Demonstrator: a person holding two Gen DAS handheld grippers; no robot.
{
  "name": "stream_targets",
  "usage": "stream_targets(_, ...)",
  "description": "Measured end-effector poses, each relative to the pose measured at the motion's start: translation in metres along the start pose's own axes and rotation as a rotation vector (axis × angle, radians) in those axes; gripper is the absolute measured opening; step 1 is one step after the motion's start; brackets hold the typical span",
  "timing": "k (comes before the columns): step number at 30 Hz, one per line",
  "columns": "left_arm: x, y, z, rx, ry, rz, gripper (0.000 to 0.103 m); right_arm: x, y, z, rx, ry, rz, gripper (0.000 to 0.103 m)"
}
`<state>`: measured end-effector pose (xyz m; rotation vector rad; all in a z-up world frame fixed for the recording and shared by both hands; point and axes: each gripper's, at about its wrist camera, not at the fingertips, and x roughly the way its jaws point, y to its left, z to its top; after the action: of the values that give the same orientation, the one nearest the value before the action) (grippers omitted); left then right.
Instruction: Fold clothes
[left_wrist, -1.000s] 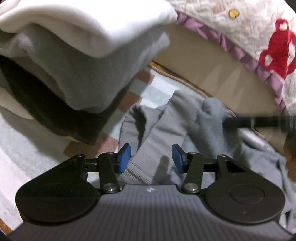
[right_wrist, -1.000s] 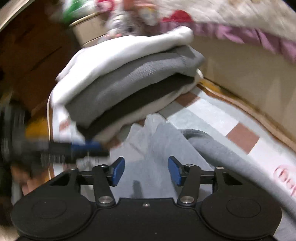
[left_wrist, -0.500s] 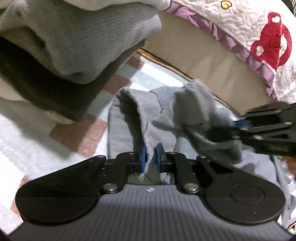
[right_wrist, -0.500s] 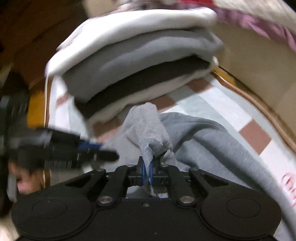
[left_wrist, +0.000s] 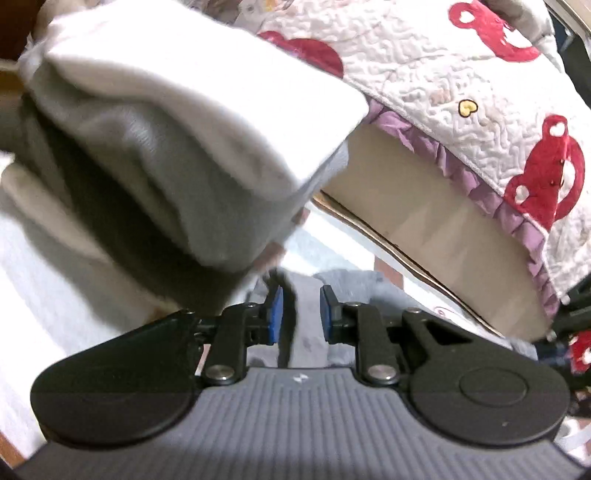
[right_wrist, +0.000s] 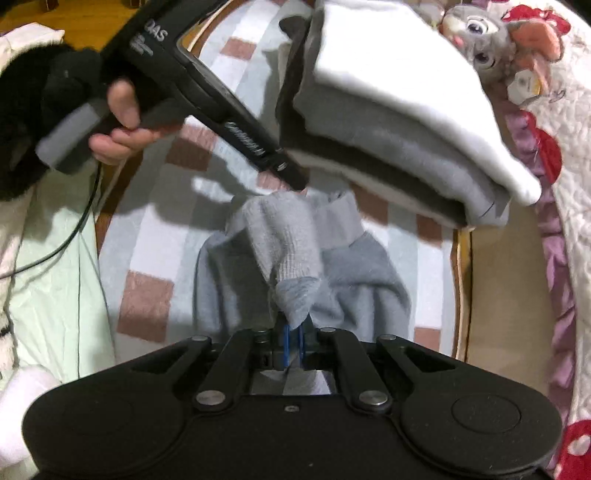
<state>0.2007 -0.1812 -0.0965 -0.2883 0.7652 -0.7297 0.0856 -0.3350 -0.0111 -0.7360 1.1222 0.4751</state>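
Checked bedding (right_wrist: 155, 236) is spread beneath a grey garment (right_wrist: 295, 254), clamped by the right gripper (right_wrist: 293, 341); the left gripper (left_wrist: 298, 314) is opening, cloth between its pads.

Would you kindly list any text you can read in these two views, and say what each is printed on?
"DAS": white letters on the black body of the left gripper, seen from the right wrist view; a white mark beside it is not legible.
A small white print further down that body: too blurred to read.
The tag on the plush toy: too small to read.
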Motion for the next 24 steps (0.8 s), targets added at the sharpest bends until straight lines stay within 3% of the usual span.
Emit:
stream_targets(2, 0.019, 0.002, 0.000, -0.014, 0.066, -0.016, 0.046, 0.004, 0.005, -0.005, -0.041, -0.028, 0.032, 0.007)
stream_targets(7, 0.080, -0.001, -0.009, 0.068, 0.199, 0.047, 0.045, 0.017, 0.009, -0.026, -0.028, -0.115, 0.067, 0.007)
stream_targets(9, 0.095, -0.005, -0.012, 0.100, 0.225, 0.035, 0.032, 0.021, 0.000, -0.037, 0.040, -0.158, 0.056, 0.007)
stream_targets(10, 0.097, -0.010, -0.011, 0.130, 0.230, 0.008, 0.003, 0.022, -0.007, -0.041, 0.083, -0.172, 0.049, 0.007)
stream_targets(11, 0.093, -0.020, -0.008, 0.182, 0.206, 0.002, 0.003, 0.022, -0.015, -0.046, 0.126, -0.186, 0.041, 0.007)
stream_targets(13, 0.074, -0.054, -0.005, 0.387, 0.100, 0.066, 0.003, 0.022, -0.026, -0.053, 0.179, -0.206, 0.022, 0.007)
stream_targets(16, 0.066, -0.065, -0.006, 0.462, 0.026, 0.210, 0.004, 0.021, -0.039, -0.059, 0.207, -0.217, -0.027, 0.007)
stream_targets(17, 0.070, -0.061, -0.007, 0.465, 0.019, 0.263, 0.004, 0.021, -0.044, -0.060, 0.224, -0.221, -0.043, 0.007)
stream_targets(18, 0.080, -0.052, -0.007, 0.415, 0.059, 0.270, 0.004, 0.021, -0.048, -0.061, 0.241, -0.226, -0.058, 0.007)
stream_targets(20, 0.093, -0.030, -0.007, 0.256, 0.110, 0.254, 0.006, 0.023, -0.054, -0.059, 0.257, -0.227, -0.087, 0.007)
stream_targets(24, 0.083, -0.022, 0.001, 0.177, 0.102, 0.178, 0.011, 0.032, -0.059, -0.049, 0.260, -0.210, -0.133, 0.007)
